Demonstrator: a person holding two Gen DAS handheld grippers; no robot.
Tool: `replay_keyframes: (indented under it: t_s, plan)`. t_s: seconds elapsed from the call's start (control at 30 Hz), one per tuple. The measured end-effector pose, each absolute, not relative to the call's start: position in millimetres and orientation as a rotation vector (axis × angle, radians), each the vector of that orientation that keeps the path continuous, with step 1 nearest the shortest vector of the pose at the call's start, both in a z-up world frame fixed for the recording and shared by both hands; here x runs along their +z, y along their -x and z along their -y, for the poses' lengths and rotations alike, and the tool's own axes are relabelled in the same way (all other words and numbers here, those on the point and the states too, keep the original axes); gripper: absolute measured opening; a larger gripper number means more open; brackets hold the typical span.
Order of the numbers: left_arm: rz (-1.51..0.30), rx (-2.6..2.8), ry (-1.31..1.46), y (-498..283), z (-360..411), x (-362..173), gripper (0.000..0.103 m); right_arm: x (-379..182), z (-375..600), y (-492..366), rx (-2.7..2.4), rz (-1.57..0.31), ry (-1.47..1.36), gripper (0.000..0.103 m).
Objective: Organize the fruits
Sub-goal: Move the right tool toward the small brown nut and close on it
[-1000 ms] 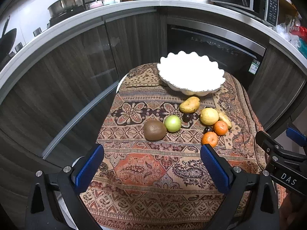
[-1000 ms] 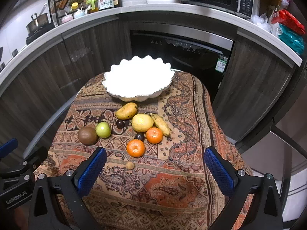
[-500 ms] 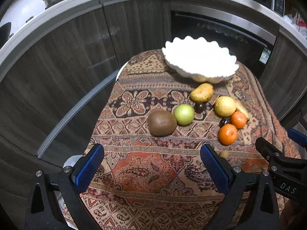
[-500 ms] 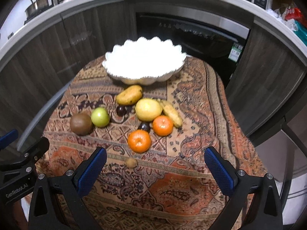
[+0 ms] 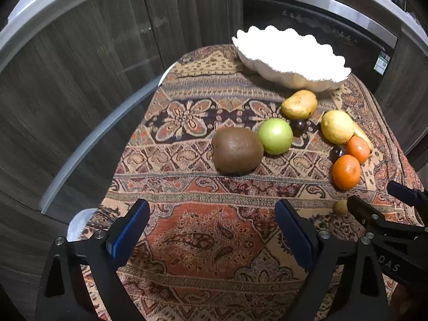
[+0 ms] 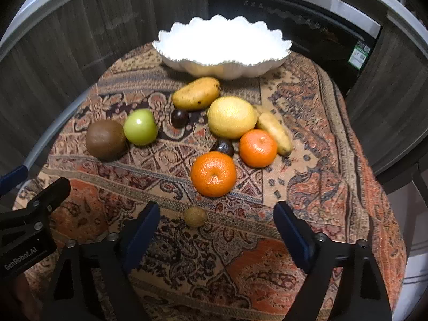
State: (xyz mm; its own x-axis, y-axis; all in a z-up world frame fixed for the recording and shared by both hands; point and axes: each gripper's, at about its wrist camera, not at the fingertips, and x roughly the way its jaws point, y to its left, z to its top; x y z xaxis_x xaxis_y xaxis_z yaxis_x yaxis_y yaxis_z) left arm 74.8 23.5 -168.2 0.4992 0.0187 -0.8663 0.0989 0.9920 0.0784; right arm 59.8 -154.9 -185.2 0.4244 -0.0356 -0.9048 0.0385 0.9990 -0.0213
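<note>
small tan round fruit (image 6: 195, 216) sits on the patterned cloth (image 6: 307, 176), dead ahead at 12 o'clock of the right gripper (image 6: 216, 227), just past its wide-apart jaws, nearer than the orange (image 6: 213, 174). left gripper (image 5: 211, 227), jaws apart too, faces the kiwi (image 5: 236, 150). white scalloped bowl (image 6: 184, 61) far side, looks empty.

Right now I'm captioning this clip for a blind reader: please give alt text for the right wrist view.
The open right gripper hovers over a patterned tablecloth, a small round tan fruit between its fingers. Beyond lie two oranges, a lemon, banana, mango, green apple and kiwi, before an empty white scalloped bowl.
</note>
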Motion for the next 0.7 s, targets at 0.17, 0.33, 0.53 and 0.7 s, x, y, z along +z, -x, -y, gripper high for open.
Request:
replay_keyframes:
  t_s: [0.17, 0.33, 0.53, 0.7]
  plan:
    - [-1.064, -0.042, -0.12, -81.3, -25.6, -178.1, 0.095, -206.8, 151.7, -66.0, -0.024, -1.183, -0.011, 0.066]
    - [-1.077, -0.029, -0.11, -84.8, -29.0, -183.2, 0.095, -219.5, 148.3, -68.3, -0.009, -1.223, -0.003, 0.052]
    - [-1.095, -0.031, -0.104, -85.8, -28.9, -188.5, 0.095, -225.6, 147.3, -69.4, 0.005, -1.243, -0.004, 0.032]
    - [-1.094, -0.032, -0.106, -86.5, -28.7, -188.8, 0.095, -226.2, 144.7, -70.8, 0.024, -1.245, -0.004, 0.025]
